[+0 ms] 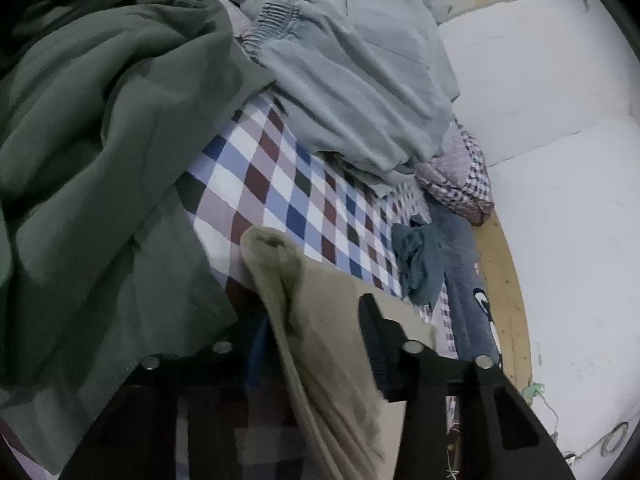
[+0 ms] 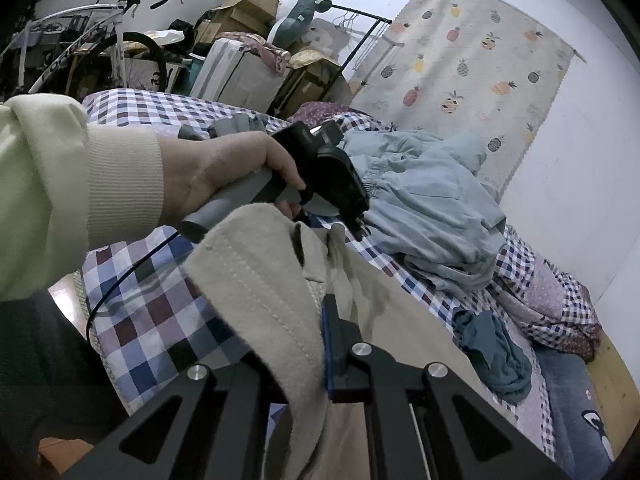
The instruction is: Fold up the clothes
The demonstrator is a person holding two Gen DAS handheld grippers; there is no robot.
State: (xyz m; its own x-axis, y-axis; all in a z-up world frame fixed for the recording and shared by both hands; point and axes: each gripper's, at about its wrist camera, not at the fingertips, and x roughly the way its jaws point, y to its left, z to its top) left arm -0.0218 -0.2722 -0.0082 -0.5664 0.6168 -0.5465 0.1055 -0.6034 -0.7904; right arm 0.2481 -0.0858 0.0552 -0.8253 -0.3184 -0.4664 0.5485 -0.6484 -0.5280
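Note:
A beige garment hangs between both grippers above a checkered bed sheet. My left gripper is shut on a bunched fold of it; only the right finger shows. My right gripper is shut on the stitched hem of the beige garment, which drapes over the left finger. A hand in a cream sleeve holds the left gripper just beyond that hem. A dark green garment fills the left of the left wrist view.
A crumpled light blue garment lies mid-bed, a small teal cloth near the edge, a patterned pillow beside it. A blue mat covers the floor. A bicycle and stacked boxes stand behind the bed.

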